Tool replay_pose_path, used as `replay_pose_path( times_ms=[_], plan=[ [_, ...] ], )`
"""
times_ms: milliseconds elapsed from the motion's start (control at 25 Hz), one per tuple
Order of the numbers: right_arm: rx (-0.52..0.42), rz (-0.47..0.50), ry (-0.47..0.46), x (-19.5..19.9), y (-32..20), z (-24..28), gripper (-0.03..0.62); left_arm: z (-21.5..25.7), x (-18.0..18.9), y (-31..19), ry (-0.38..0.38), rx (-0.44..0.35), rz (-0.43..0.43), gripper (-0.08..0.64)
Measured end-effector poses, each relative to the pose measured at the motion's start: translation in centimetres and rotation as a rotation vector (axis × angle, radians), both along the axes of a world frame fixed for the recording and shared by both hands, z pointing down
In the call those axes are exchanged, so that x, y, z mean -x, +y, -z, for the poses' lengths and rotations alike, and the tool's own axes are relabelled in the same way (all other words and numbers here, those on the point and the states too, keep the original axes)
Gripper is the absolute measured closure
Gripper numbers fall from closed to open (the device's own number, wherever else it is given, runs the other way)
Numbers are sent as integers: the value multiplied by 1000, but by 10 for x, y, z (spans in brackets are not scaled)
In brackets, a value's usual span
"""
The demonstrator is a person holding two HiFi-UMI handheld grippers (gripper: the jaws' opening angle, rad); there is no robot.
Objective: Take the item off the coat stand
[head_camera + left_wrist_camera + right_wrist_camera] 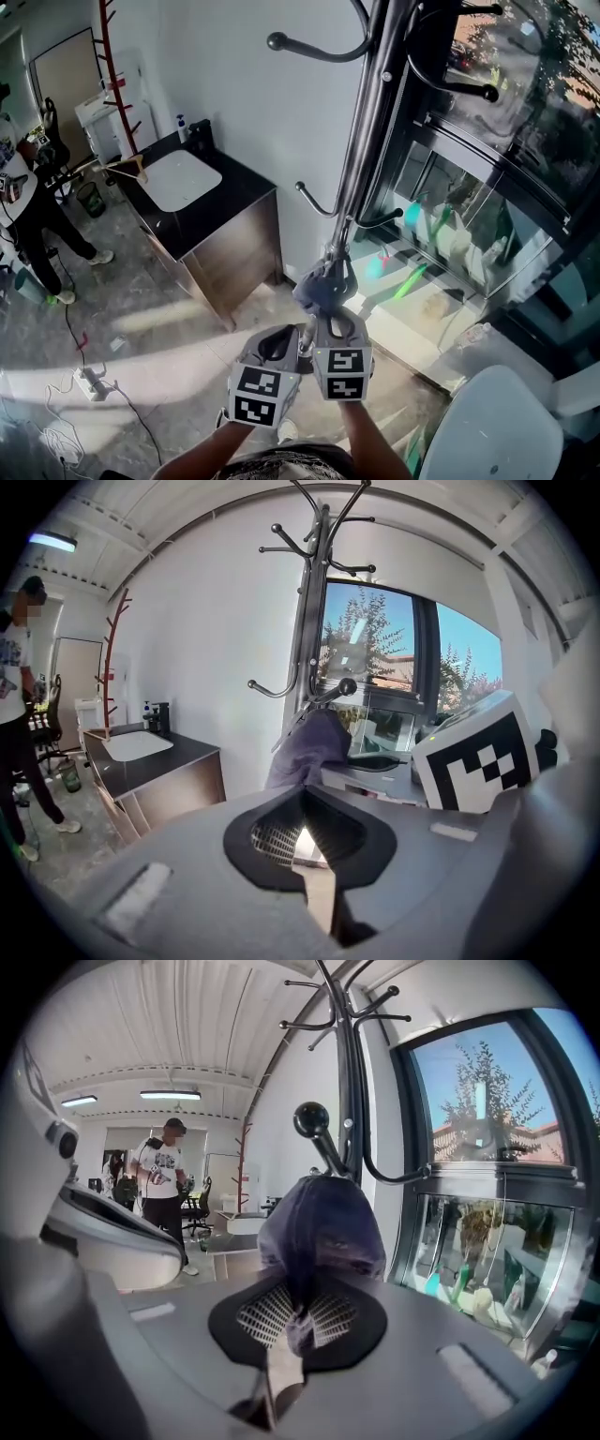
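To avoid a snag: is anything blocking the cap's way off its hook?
Nothing visible but the hook's own ball tip, rising above the cap; the cap must lift over it. The right claw is shut on the cap's fabric, with nothing between.

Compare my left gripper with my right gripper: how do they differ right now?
The right gripper has its fingers shut on the purple cap; the left gripper has its fingers together on nothing. The right gripper reaches the cap on the hook of the coat stand; the left gripper stops short of it. Both are grey and point toward the coat stand.
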State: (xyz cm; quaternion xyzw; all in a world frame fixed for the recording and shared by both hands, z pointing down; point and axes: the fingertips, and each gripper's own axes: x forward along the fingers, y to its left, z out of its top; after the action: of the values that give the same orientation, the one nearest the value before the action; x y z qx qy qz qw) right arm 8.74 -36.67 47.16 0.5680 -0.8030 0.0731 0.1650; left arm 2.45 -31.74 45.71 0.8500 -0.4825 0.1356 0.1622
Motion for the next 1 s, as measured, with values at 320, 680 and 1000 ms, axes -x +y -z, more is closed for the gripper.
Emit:
replay_pose_path(
  times_ms=[320, 680, 1000],
  plan=[
    [-108, -8, 31, 2, 14, 34, 571, 10, 8, 9, 18, -22, 7, 561],
    [-163, -34, 56, 3, 49, 55, 571, 20, 17, 39, 29, -44, 0, 561],
    [-186, -45, 51, 8, 94, 68, 571, 24, 25, 74, 27, -68, -3, 561]
  ],
)
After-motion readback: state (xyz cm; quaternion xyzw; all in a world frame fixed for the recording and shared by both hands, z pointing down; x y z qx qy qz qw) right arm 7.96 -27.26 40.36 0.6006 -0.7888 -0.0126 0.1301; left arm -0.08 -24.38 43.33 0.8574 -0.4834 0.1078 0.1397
